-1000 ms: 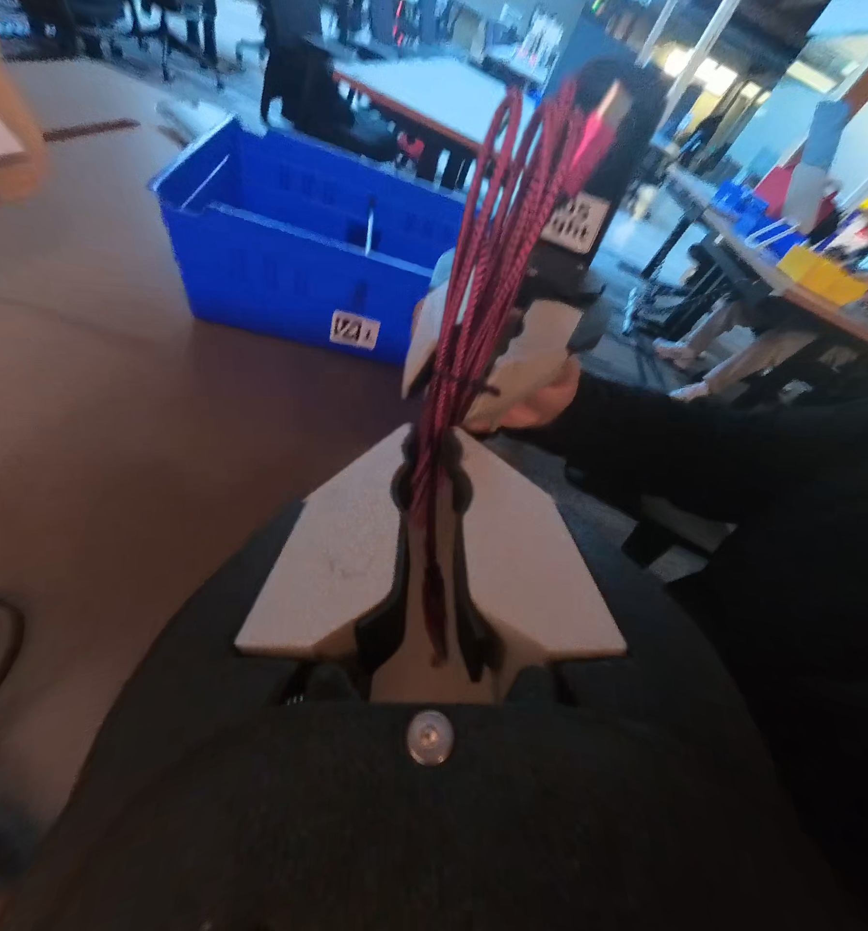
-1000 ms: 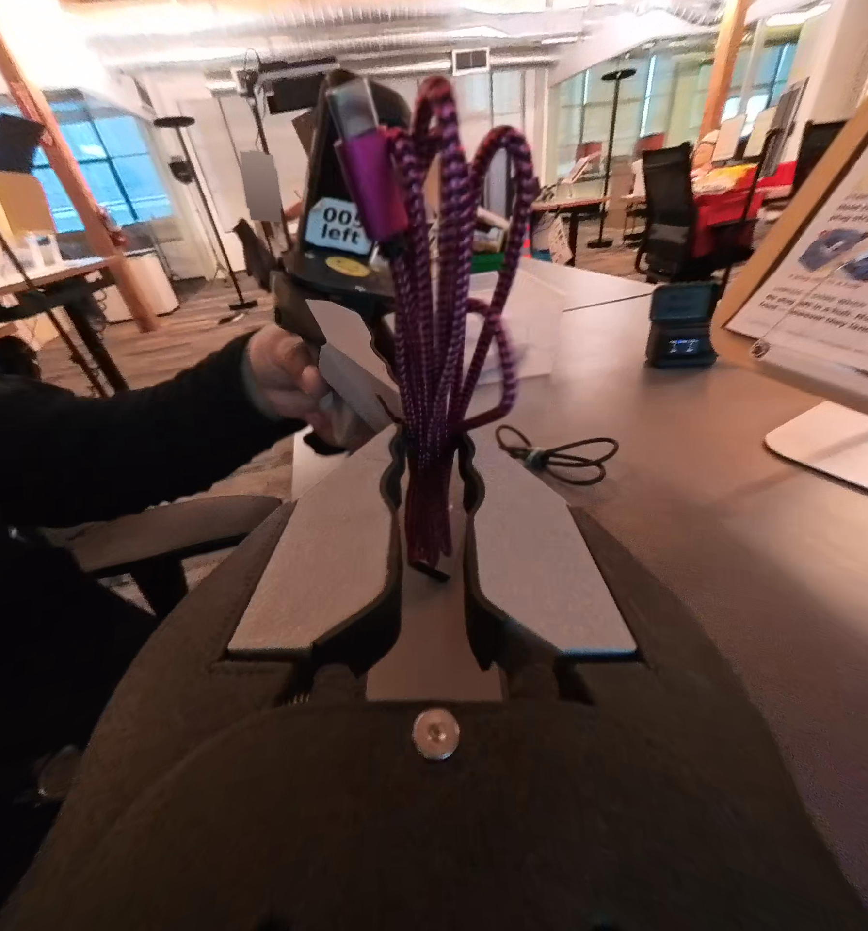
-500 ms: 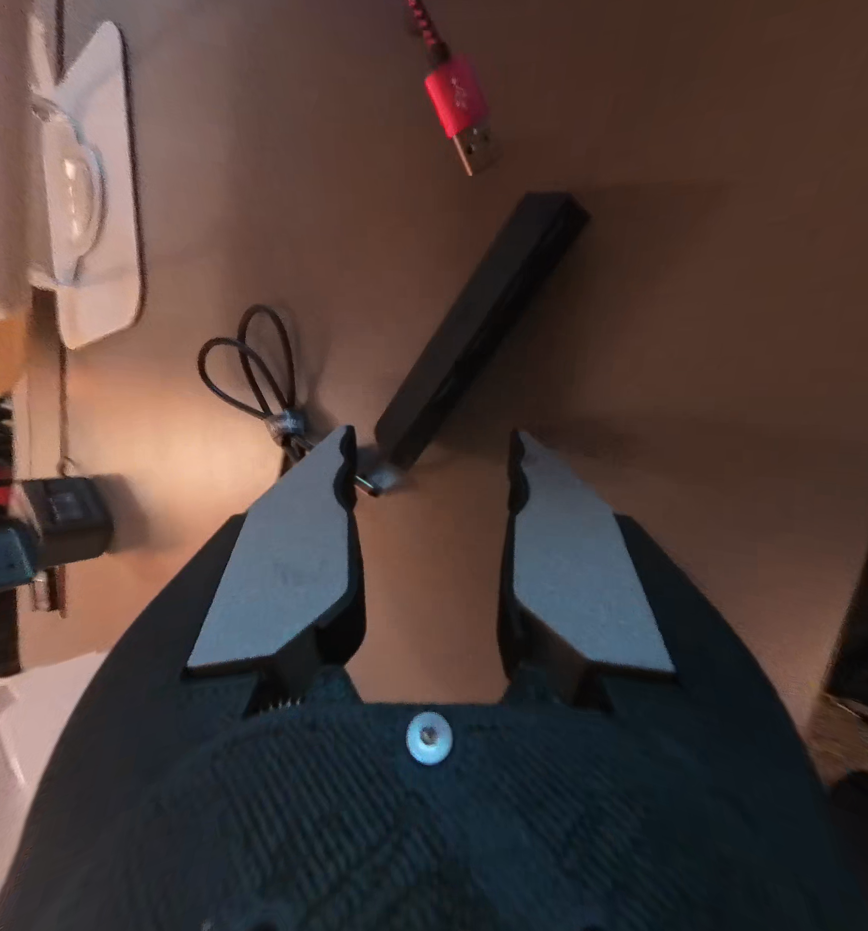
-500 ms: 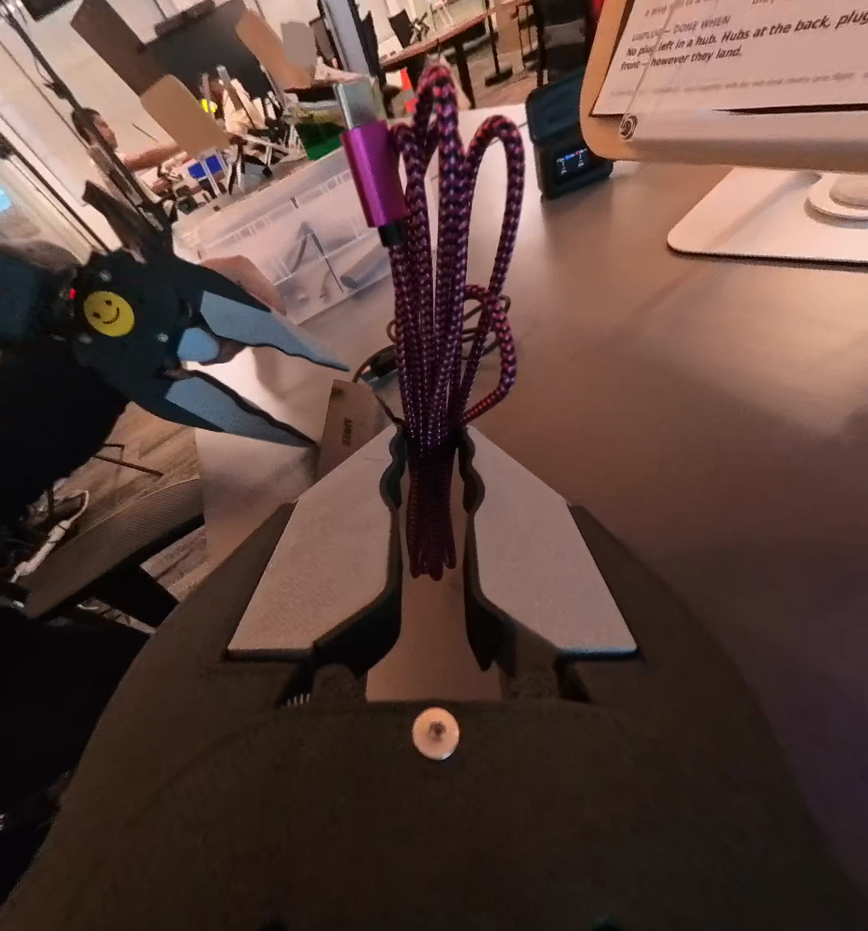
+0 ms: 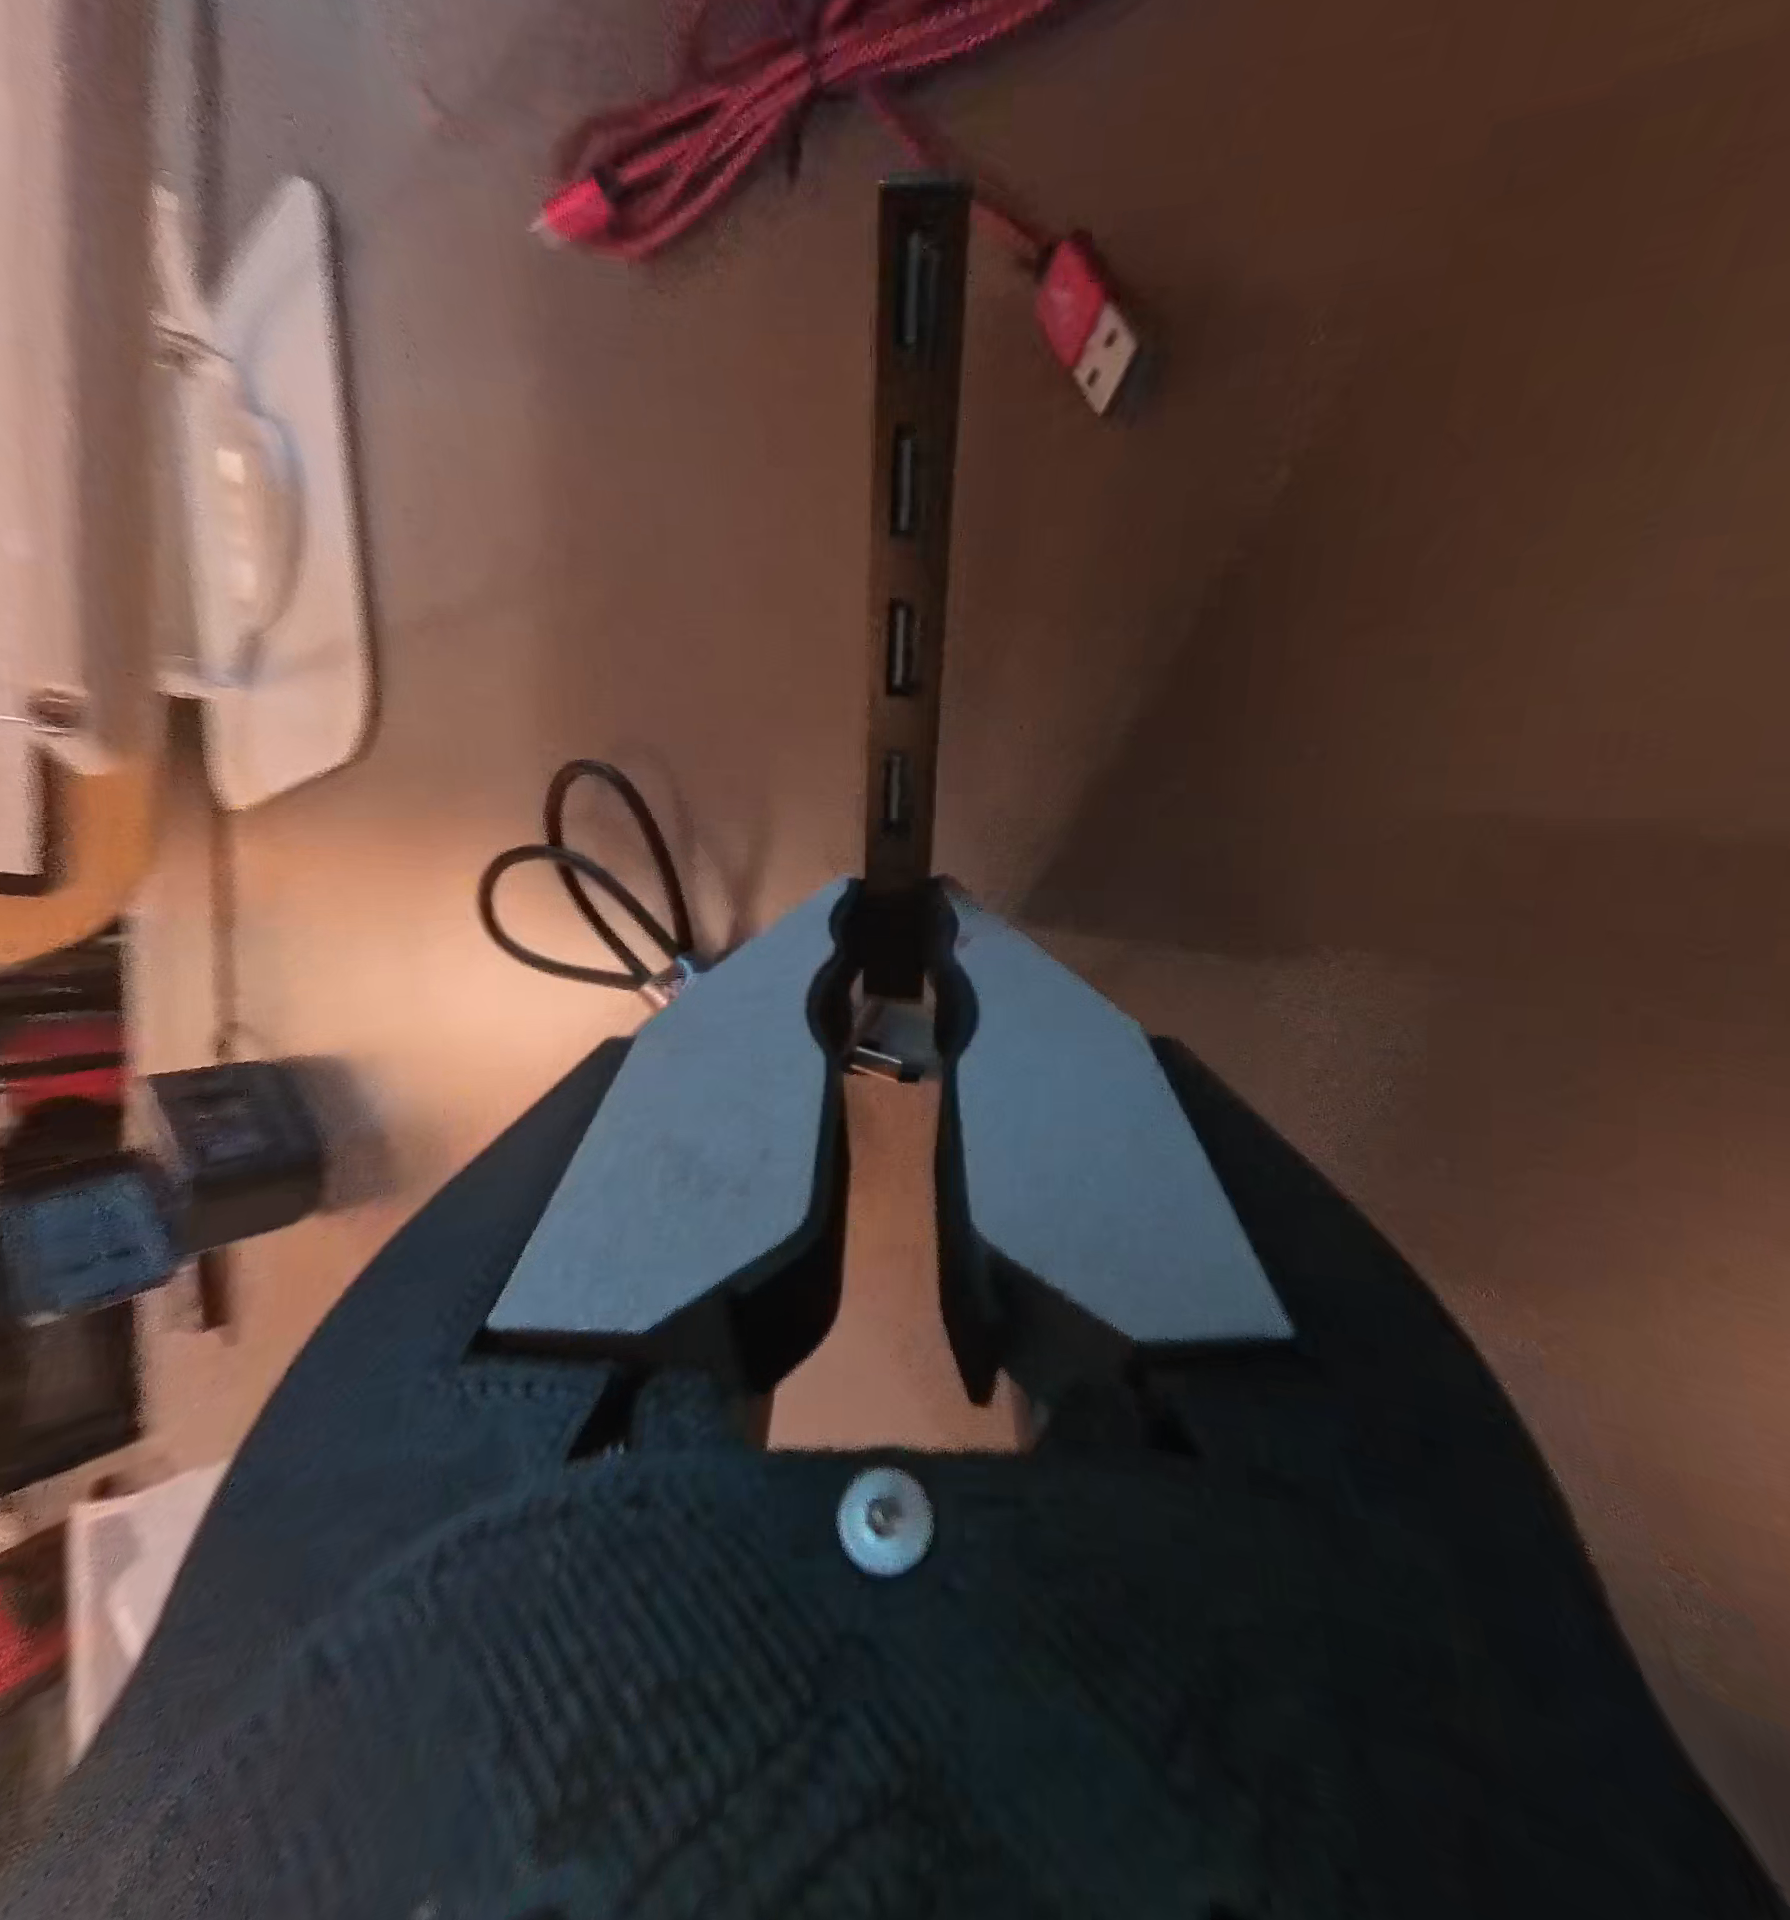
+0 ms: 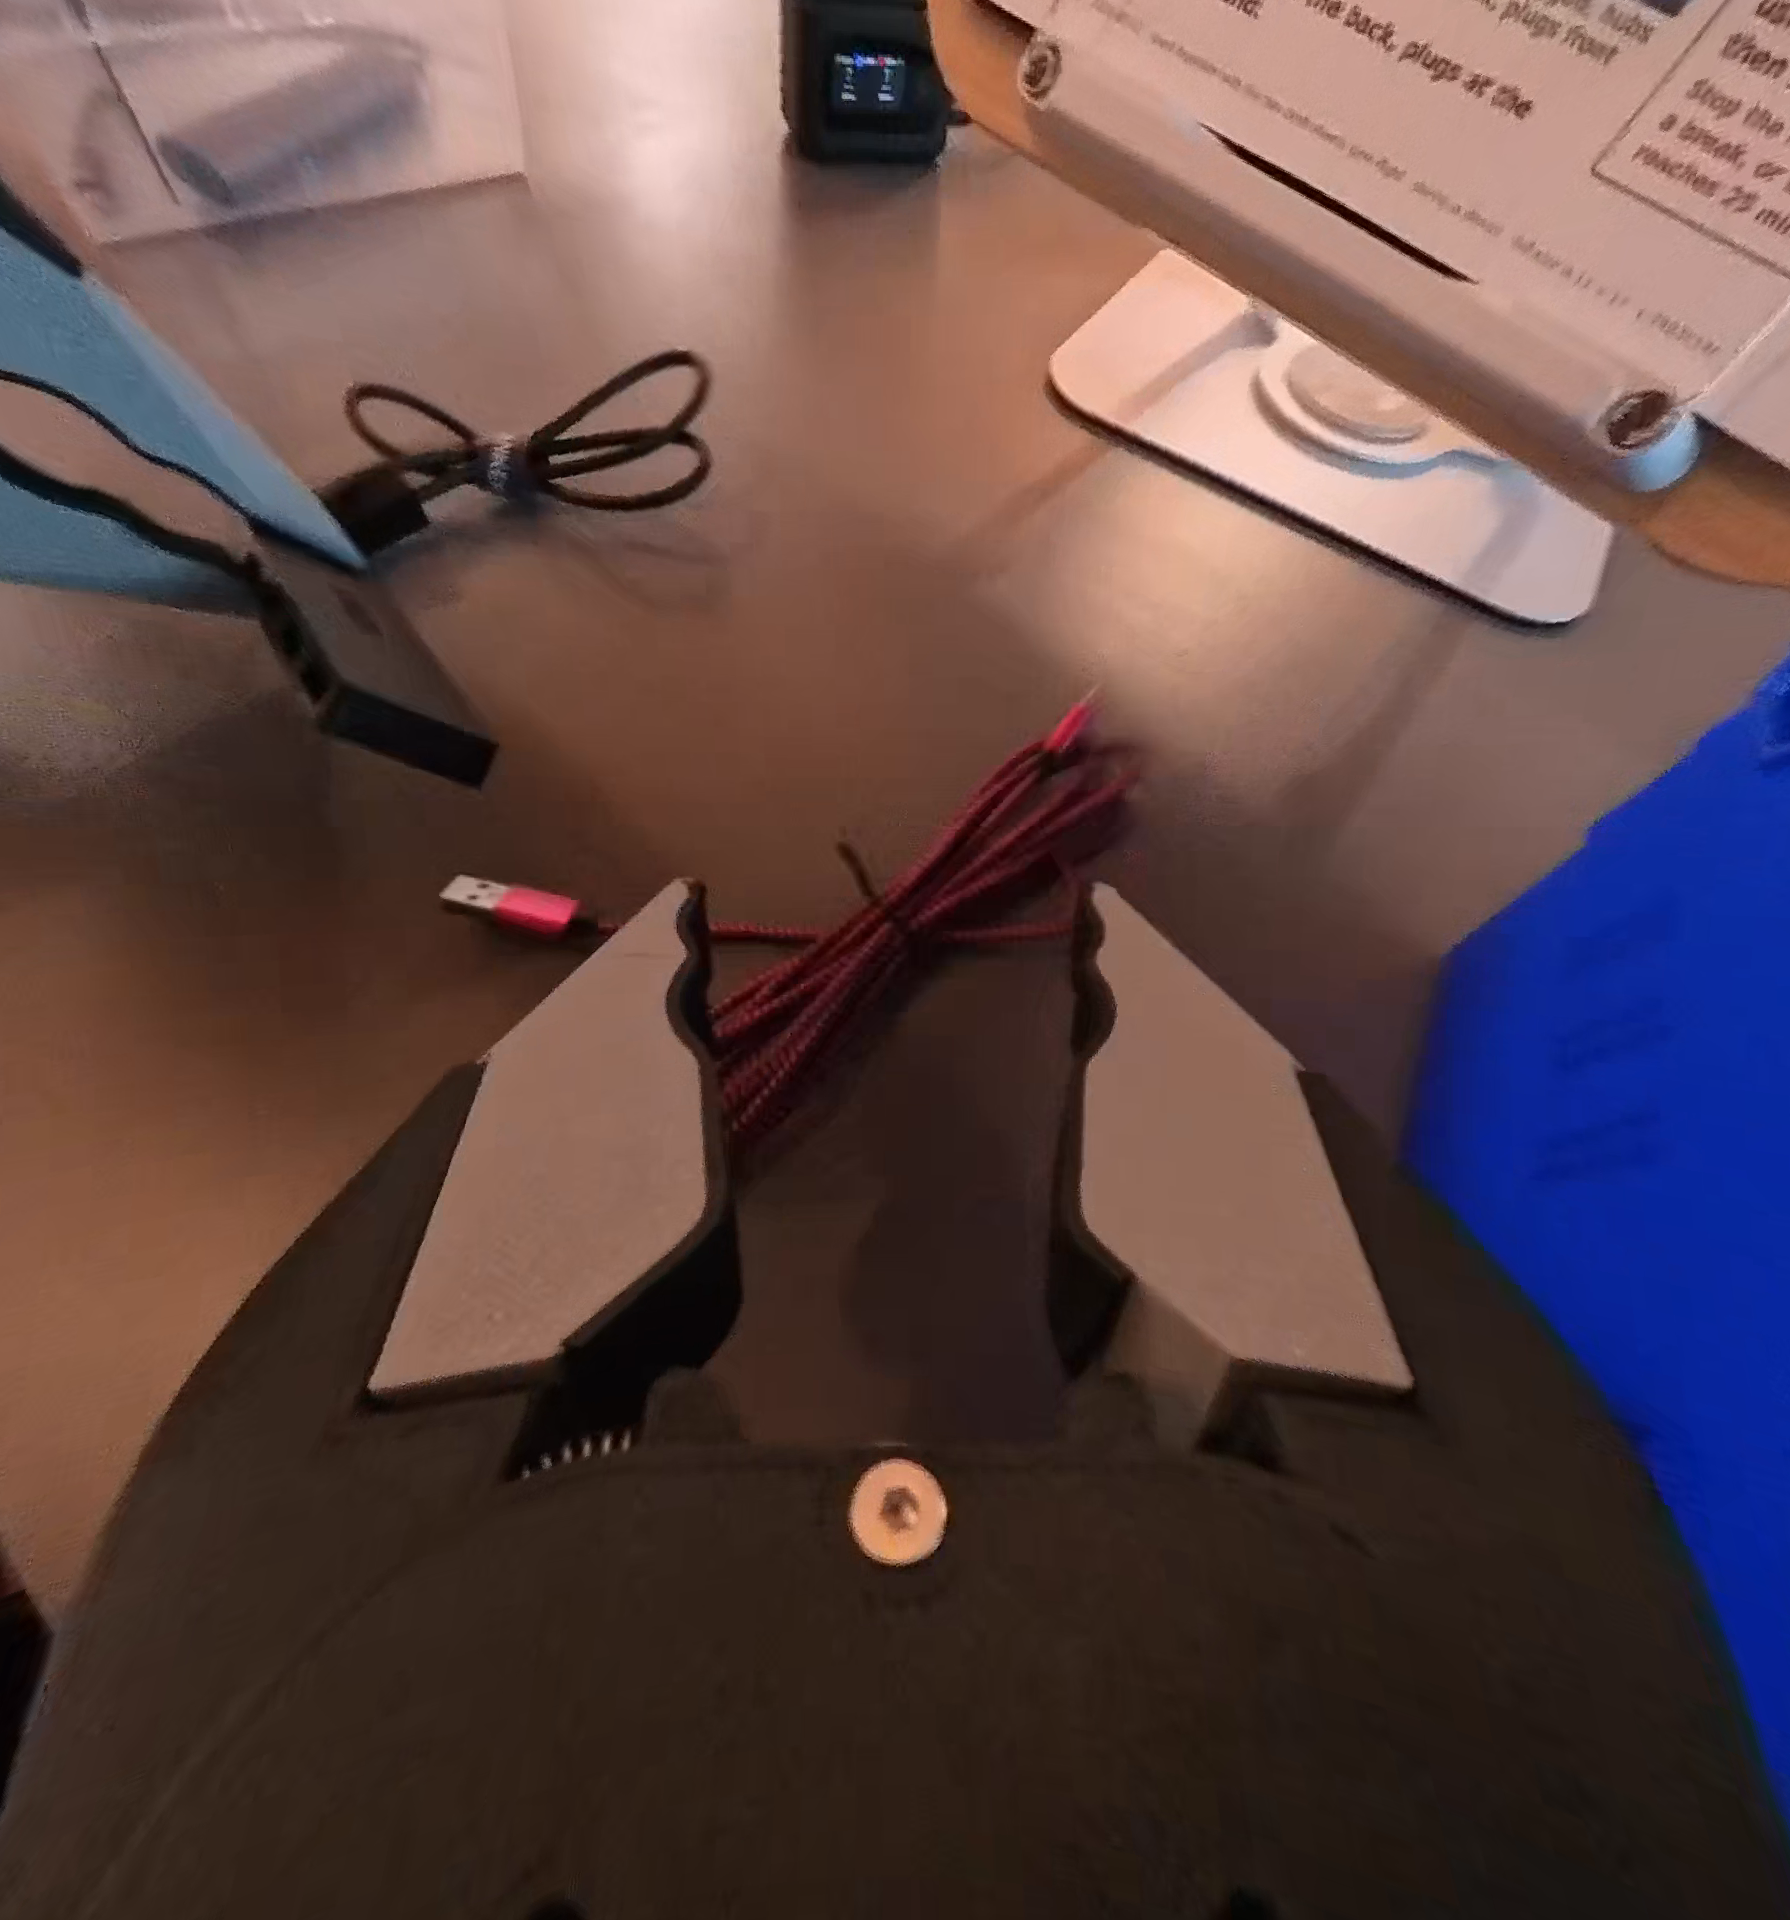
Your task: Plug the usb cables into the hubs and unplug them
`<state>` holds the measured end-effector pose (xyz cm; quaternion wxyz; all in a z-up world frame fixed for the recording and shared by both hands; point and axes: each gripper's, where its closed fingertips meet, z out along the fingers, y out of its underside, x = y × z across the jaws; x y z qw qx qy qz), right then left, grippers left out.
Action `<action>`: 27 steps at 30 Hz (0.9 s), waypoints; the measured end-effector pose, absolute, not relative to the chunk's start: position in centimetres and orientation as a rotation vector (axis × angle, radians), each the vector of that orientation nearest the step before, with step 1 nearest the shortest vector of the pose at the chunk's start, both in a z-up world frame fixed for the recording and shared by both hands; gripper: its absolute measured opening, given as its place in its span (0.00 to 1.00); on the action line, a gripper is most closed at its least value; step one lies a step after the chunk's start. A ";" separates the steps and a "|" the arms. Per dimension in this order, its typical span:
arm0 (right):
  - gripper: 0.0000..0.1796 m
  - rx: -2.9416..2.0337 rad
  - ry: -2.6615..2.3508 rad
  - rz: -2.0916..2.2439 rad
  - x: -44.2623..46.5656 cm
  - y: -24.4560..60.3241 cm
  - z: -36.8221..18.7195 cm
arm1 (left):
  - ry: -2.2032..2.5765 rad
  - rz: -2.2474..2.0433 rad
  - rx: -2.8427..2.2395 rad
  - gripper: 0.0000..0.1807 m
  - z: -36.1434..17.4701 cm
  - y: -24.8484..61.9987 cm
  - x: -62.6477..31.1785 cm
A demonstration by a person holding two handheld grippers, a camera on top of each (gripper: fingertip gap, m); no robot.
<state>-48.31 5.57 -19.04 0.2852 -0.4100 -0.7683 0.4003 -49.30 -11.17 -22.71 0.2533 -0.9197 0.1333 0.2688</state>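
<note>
My left gripper [image 5: 896, 899] is shut on the near end of a long black USB hub [image 5: 917, 499], which sticks straight out ahead with its row of ports facing me. A red braided cable bundle [image 5: 735, 135] and its red USB plug [image 5: 1093, 322] lie on the table beyond the hub's tip. In the right wrist view my right gripper [image 6: 891, 904] is open, with its fingers either side of the red bundle [image 6: 932, 914] on the table. The plug [image 6: 517, 909] lies to its left. The left gripper's fingers [image 6: 91, 416] hold the hub [image 6: 392, 717] at far left.
The hub's thin black cable [image 6: 527, 457] lies coiled on the brown table [image 6: 870, 644]. A white stand base [image 6: 1338, 436] carrying a tilted board is back right, a blue bin [image 6: 1649, 1143] is right, a small black screen device [image 6: 865, 83] is at the back, and a clear box [image 6: 247, 114] is back left.
The left gripper let go of the red cable, swung down to the table and shut on the black hub. The right gripper tipped down and opened; the cable bundle it held is no longer gripped.
</note>
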 end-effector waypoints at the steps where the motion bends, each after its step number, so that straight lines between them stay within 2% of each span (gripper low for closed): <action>1: 0.39 -1.119 -2.058 1.051 -48.1 6.1 -18.6 | 0.360 0.661 -2.521 0.04 -22.7 -11.2 -48.8; 5: 0.41 -1.013 -2.024 1.153 -46.5 5.3 -14.1 | 0.384 0.572 -2.554 0.04 -22.5 -10.7 -48.4; 7: 0.35 -0.837 -2.075 1.329 -44.4 1.2 -12.2 | 0.398 0.587 -2.532 0.04 -22.3 -10.2 -48.6; 8: 0.33 -0.769 -2.130 1.365 -43.6 -0.8 -12.4 | 0.409 0.590 -2.521 0.04 -22.3 -10.0 -48.5; 10: 0.38 -0.657 -2.234 1.269 -43.2 -3.2 -14.4 | 0.436 0.586 -2.499 0.04 -22.2 -9.6 -48.2; 14: 0.22 -0.501 -2.338 1.133 -43.6 -5.0 -18.2 | 0.456 0.508 -2.409 0.04 -21.5 -8.7 -46.7; 15: 0.12 -0.487 -2.355 1.143 -43.6 -5.2 -18.7 | 0.462 0.498 -2.394 0.05 -21.5 -8.6 -46.5; 16: 0.08 -0.470 -2.347 1.151 -43.8 -5.1 -18.9 | 0.475 0.499 -2.394 0.05 -21.7 -8.7 -46.5; 22: 0.05 -0.287 -2.278 1.263 -44.4 -5.0 -18.5 | 0.421 0.500 -2.187 0.08 -21.2 -7.7 -46.9; 27: 0.04 -0.201 -2.184 1.460 -44.1 -5.2 -17.7 | 0.386 0.339 -2.054 0.18 -20.3 -6.1 -45.4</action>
